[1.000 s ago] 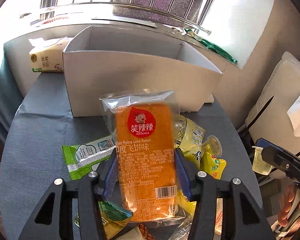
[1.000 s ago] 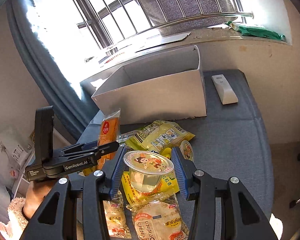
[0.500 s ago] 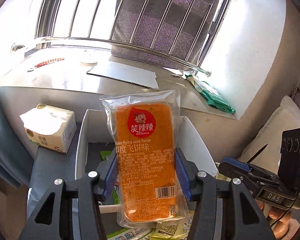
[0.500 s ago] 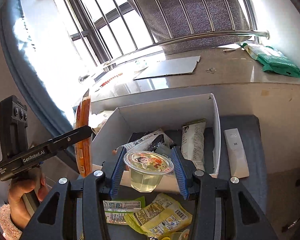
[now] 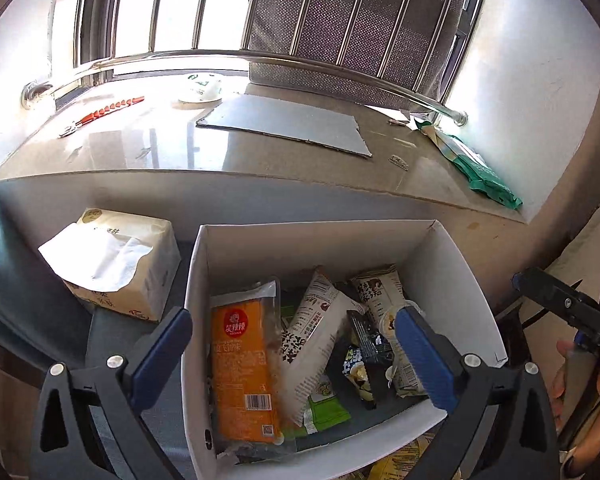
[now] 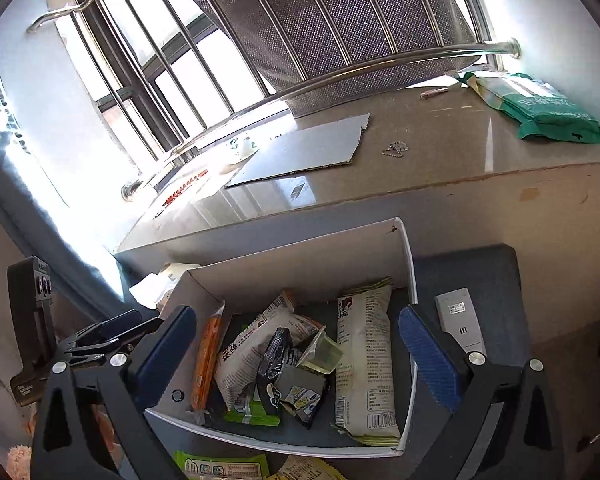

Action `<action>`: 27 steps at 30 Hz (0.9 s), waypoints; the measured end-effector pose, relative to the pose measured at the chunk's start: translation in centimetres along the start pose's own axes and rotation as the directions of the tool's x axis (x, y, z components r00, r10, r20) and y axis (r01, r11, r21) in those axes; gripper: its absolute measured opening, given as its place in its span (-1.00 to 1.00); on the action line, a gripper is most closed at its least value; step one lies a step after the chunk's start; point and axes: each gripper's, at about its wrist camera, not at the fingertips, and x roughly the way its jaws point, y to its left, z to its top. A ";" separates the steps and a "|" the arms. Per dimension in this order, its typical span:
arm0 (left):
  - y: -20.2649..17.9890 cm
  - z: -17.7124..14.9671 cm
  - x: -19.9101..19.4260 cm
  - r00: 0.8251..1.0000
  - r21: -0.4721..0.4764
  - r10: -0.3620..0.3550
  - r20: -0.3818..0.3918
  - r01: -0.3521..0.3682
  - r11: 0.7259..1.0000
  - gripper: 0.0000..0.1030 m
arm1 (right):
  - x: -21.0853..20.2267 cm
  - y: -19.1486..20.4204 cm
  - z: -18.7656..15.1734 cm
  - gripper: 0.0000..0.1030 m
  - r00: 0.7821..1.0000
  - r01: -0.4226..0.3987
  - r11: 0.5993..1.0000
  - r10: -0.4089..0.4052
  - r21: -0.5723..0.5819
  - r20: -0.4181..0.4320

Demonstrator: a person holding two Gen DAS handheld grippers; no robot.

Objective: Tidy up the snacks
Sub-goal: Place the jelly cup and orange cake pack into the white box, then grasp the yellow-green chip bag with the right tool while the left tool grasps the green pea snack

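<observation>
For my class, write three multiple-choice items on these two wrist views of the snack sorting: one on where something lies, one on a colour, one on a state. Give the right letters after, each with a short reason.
1. Where does the orange snack packet lie?
A. on the windowsill
B. inside the white box, by its left wall
C. on the tissue pack

2. What colour is the bag on the windowsill?
A. green
B. red
C. black

3. How do the jaws of the left gripper stand?
A. shut on the orange packet
B. shut with nothing between them
C. apart, gripping nothing

Answers:
1 B: the packet leans along the box's left wall among the other snacks.
2 A: the bag near the sill's right end is plainly green.
3 C: the blue pads stand wide, opening, well clear of the packet below in the box.
</observation>
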 end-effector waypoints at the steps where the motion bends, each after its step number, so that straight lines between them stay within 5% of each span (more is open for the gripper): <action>1: -0.1 0.0 -0.5 1.000 0.008 -0.001 0.005 0.000 1.000 1.00 | -0.2 0.1 0.0 1.00 1.000 -0.006 1.000 0.006 0.003 0.003; 7: -1.0 -1.2 -5.3 0.998 0.077 -0.016 0.054 0.012 0.997 1.00 | -3.5 1.2 -1.2 1.00 0.998 -0.047 0.999 0.048 -0.022 0.037; 13: -2.2 -7.9 -11.8 0.992 0.167 -0.049 0.114 0.030 0.985 1.00 | -9.4 3.3 -7.3 1.00 0.989 -0.120 0.987 0.128 -0.108 0.079; 22: -1.9 -20.7 -12.6 0.999 0.170 -0.042 0.015 0.039 0.985 1.00 | -12.7 3.4 -20.5 1.00 0.992 -0.116 0.983 0.121 -0.141 0.028; 27: -1.9 -25.7 -11.6 0.997 0.136 -0.066 -0.044 0.072 0.988 1.00 | -12.3 2.8 -25.6 1.00 0.999 -0.030 0.985 0.026 -0.170 -0.023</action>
